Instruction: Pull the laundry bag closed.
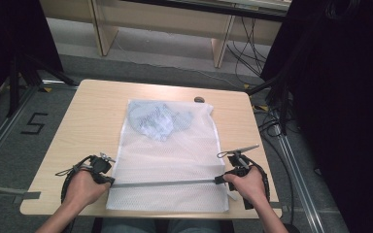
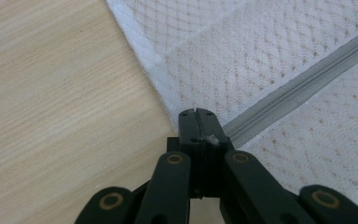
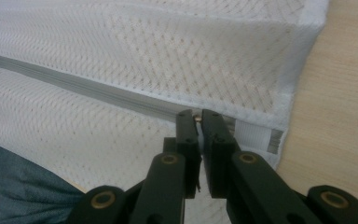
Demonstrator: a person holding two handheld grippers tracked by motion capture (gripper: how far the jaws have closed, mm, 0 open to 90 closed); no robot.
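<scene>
The left gripper [image 2: 199,112] is pinching the bag's [image 1: 167,160] edge at the zip's [image 1: 165,183] near end, jaws closed on it. The right gripper [image 3: 198,113] is clamping a small metal piece, likely the zip pull, at the zip's far end; the bag is lying stretched between both

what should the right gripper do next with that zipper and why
Probably let go and draw back. The grey zipper already looks closed along its full length across the white mesh bag. The right gripper is shut on the small metal pull at the bag's edge, while the left gripper is shut at the opposite end, so little seems left to pull.
</scene>
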